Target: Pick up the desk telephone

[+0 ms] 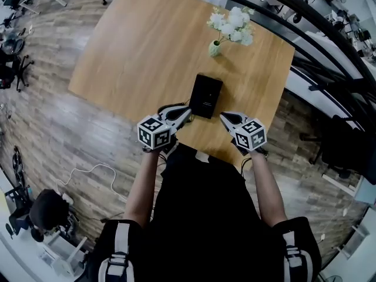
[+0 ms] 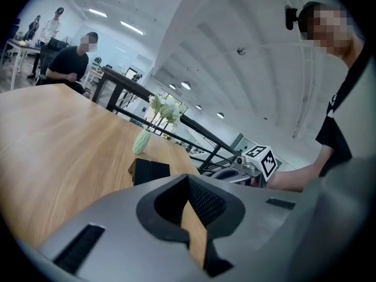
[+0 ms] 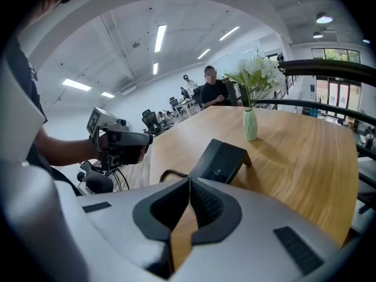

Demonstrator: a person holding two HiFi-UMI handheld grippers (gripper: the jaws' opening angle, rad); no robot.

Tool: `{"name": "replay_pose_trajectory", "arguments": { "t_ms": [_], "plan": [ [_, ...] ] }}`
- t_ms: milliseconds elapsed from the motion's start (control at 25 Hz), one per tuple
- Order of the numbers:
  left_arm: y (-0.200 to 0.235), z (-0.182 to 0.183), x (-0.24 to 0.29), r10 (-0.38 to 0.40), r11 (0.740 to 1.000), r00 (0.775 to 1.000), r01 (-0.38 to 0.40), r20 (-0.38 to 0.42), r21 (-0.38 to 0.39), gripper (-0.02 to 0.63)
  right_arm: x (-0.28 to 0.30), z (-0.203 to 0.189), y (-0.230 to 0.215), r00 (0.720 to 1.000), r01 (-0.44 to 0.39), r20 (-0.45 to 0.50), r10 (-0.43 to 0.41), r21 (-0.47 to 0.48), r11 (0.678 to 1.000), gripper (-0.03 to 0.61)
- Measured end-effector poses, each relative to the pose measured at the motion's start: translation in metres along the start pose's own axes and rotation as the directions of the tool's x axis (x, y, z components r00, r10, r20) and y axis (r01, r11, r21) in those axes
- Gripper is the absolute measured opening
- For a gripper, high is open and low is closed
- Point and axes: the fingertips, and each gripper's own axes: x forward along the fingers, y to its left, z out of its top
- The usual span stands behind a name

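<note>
The black desk telephone (image 1: 205, 96) lies flat on the wooden bench (image 1: 141, 51) near its front edge. It is ahead of both grippers and between them, touching neither. In the right gripper view a small pale mark sits on its face, too small to read. No other brand or label can be made out on it. From above it reads as a plain dark slab, and keys and handset cannot be told apart. A dark coiled cord (image 3: 166, 174) shows at its near end only in the right gripper view, where its run is cut off behind that gripper's body.

The left gripper (image 1: 187, 113) has its fingers (image 2: 212, 204) closed together with nothing between them; only bench wood shows through the slit. On the right gripper (image 1: 224, 117) the fingers (image 3: 212, 211) likewise meet tip to tip and are empty. Each marker cube (image 1: 154, 132) carries black-and-white square patterns and no letters.

Behind the telephone stands a pale green vase (image 1: 215, 49) of white flowers (image 1: 232, 23). In the head view the bench's front edge is hidden under the person's black clothing (image 1: 200, 204).
</note>
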Motion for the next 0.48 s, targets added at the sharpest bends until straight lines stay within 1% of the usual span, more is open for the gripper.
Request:
{"name": "replay_pose_trajectory", "arguments": {
  "t_ms": [240, 480],
  "plan": [
    [0.02, -0.003, 0.008, -0.049, 0.999, 0.996, 0.049, -0.078, -0.002, 0.021, 0.007, 0.002, -0.01, 0.998, 0.059, 0.019, -0.06, 0.062, 0.996, 0.025],
    [0.034, -0.004, 0.023, -0.095, 0.995, 0.984, 0.1, -0.148, 0.027, 0.021, 0.017, -0.007, -0.02, 0.994, 0.105, 0.023, -0.109, 0.121, 0.987, 0.025]
  ]
}}
